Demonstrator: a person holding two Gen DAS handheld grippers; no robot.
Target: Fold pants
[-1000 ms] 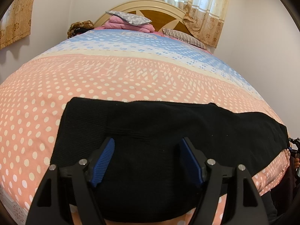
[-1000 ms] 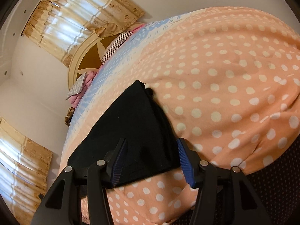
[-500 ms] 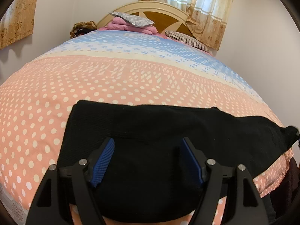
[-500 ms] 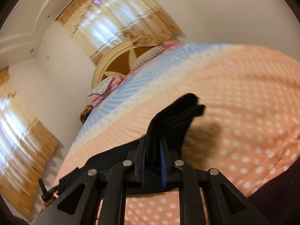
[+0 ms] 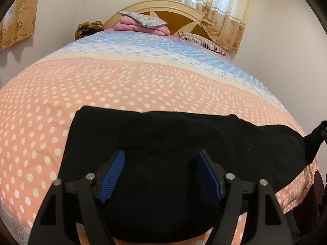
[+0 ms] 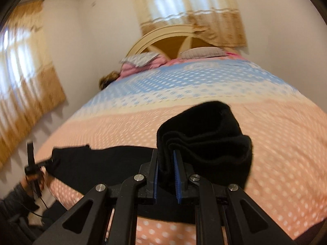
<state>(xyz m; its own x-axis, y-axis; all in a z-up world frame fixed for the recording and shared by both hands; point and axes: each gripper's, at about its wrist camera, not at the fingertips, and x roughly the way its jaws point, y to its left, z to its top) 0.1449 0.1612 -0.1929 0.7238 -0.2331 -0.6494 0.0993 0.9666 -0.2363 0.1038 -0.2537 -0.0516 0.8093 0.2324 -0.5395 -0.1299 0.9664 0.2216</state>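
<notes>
1. Right wrist view: the right tongs (image 6: 166, 163) are clamped on a bunched end of the black pants (image 6: 204, 136), lifted at frame centre.
2. Left tongs (image 5: 161, 175) are held wide over the pants, which are spread on the bed (image 5: 81, 94).
3. Soft, floppy knit is expected; hems are best pinched.

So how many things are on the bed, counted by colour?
Black: 1, the pants, one end pinched in the right hand-held gripper
Pink: 1, the bundle of bedding at the headboard
Grey patterned: 1, the pillow lying on that bundle
Striped: 1, the pillow nearer the curtain
Brown patterned: 1, a lump at the far edge, too small to name
Total: 5
</notes>
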